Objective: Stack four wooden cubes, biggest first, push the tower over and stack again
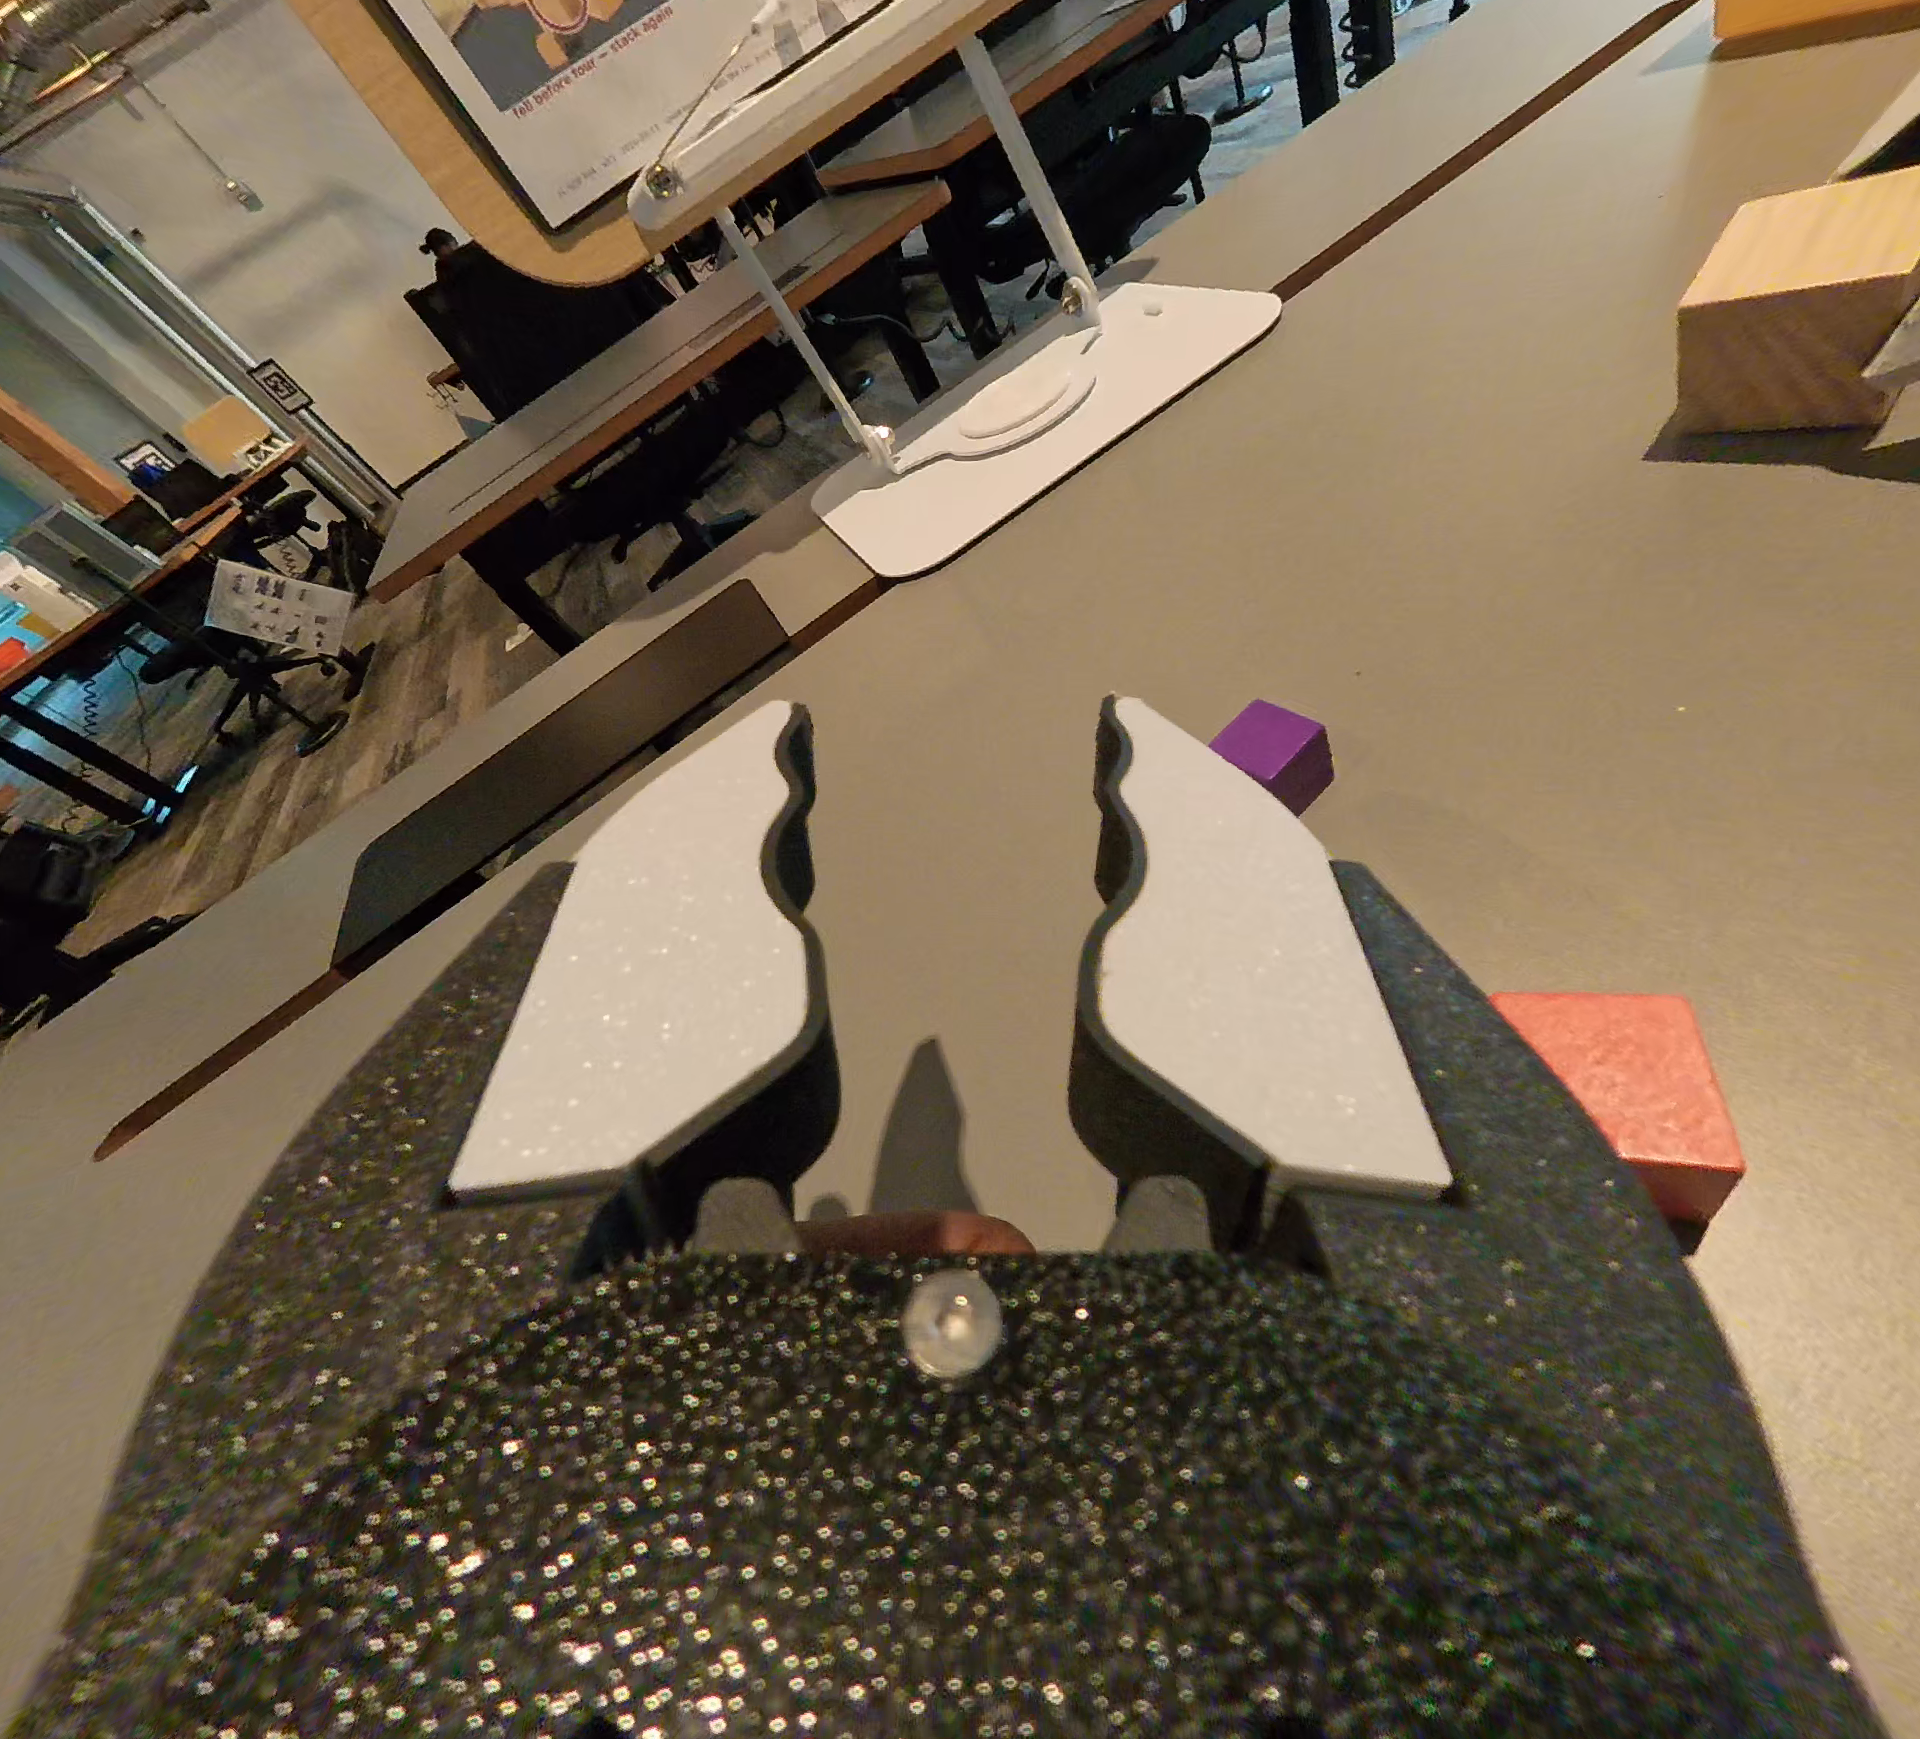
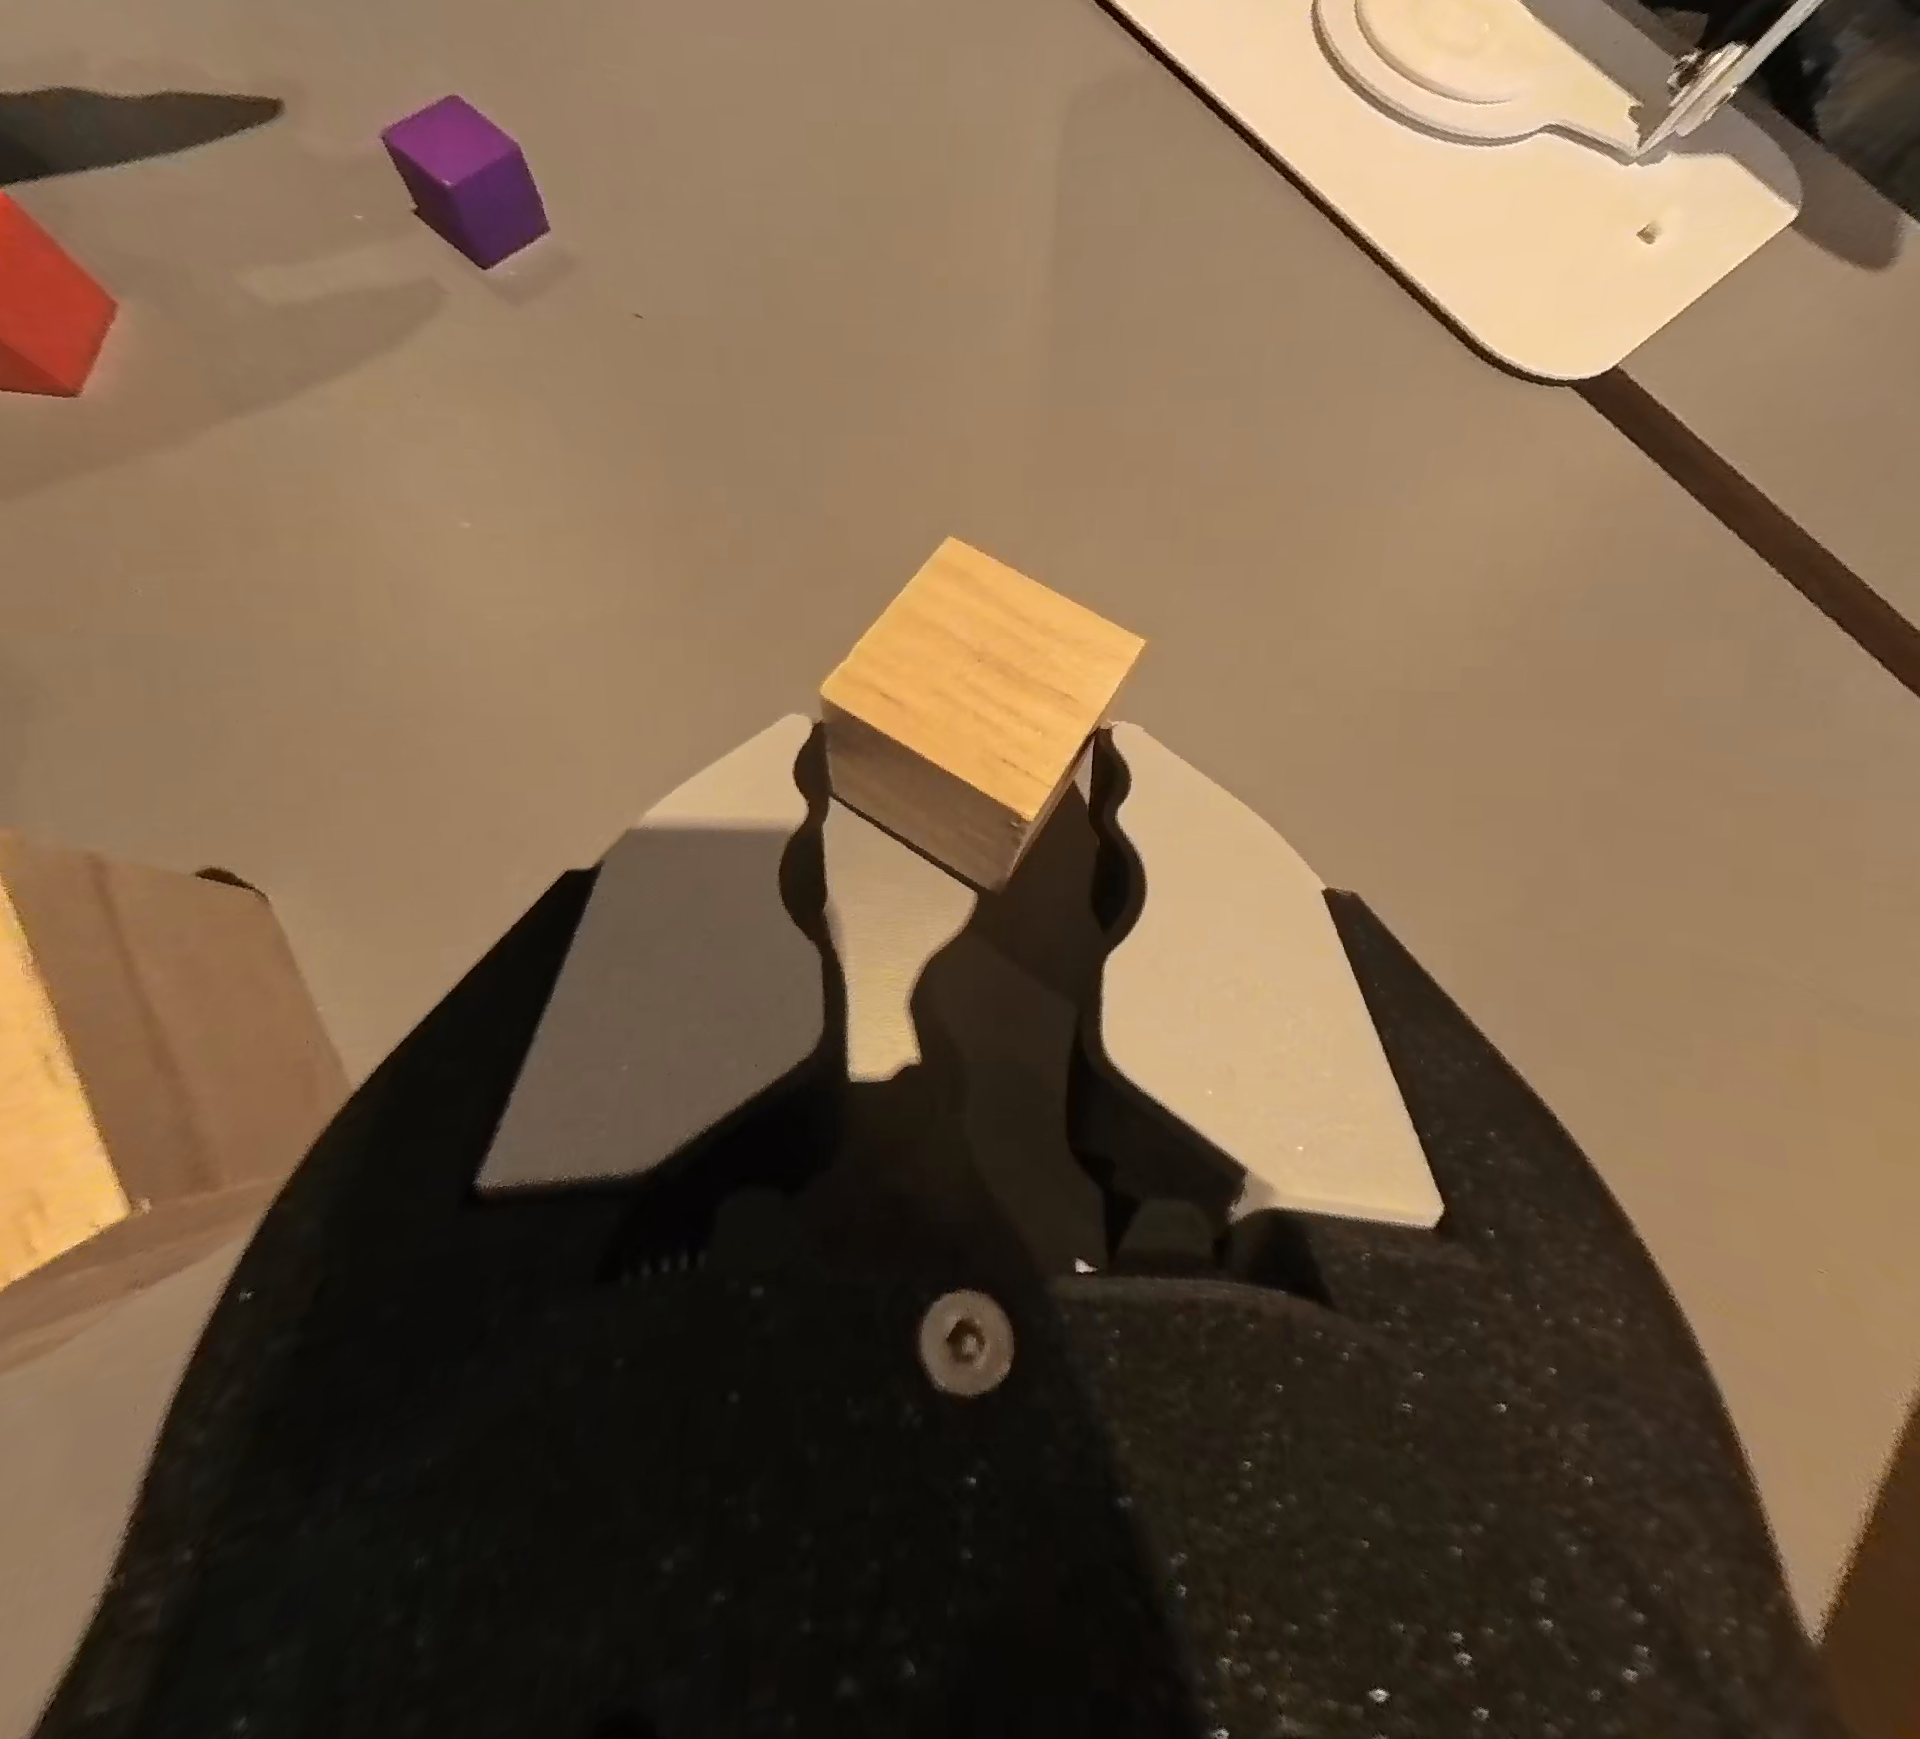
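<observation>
Grey table [image 2: 935,287], 4 cubes [image 2: 971,713].

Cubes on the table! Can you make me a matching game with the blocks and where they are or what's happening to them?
Things:
1. small plain wooden cube
2. purple cube
3. red cube
4. big plain wooden cube

Places or states:
A. at the left edge of the right wrist view, cut off by the frame
B. lying alone on the grey table, beyond the red one
C. pinched, tilted, between the fingertips of the right gripper
D. resting on the table, left of the right gripper

Pairs: 1-C, 2-B, 3-A, 4-D
</observation>
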The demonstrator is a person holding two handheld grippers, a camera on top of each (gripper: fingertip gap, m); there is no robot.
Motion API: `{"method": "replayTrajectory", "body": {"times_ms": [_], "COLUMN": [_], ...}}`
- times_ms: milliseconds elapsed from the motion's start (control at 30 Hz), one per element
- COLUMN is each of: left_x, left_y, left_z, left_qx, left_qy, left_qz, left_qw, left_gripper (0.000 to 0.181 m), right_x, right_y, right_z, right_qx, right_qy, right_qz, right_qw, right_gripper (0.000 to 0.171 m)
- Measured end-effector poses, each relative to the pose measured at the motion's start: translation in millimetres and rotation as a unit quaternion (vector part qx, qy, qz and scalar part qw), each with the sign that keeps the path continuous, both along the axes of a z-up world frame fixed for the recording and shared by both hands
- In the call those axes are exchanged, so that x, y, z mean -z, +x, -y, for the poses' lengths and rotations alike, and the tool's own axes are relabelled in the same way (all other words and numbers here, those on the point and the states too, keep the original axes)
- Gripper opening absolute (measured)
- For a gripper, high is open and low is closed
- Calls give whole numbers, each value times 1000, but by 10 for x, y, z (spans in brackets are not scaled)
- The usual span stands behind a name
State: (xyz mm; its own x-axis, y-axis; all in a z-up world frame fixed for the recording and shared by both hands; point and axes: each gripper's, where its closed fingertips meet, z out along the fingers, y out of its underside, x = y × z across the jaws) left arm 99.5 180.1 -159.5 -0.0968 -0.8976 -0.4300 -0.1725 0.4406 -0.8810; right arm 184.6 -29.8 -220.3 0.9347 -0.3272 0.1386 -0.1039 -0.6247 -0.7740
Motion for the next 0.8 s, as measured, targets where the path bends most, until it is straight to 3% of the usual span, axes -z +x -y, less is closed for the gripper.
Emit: {"method": "replayTrajectory", "body": {"times_ms": [800], "left_x": [55], "left_y": [7], "left_z": [41], "left_qx": [6], "left_qy": [8], "left_qz": [-10], "left_qw": [1000], "left_gripper": [52], "right_x": [15], "right_y": [-104], "right_z": [92], "right_qx": [-14], "right_qy": [-12], "right_qz": [25], "right_qw": [1000], "right_gripper": [48]}}
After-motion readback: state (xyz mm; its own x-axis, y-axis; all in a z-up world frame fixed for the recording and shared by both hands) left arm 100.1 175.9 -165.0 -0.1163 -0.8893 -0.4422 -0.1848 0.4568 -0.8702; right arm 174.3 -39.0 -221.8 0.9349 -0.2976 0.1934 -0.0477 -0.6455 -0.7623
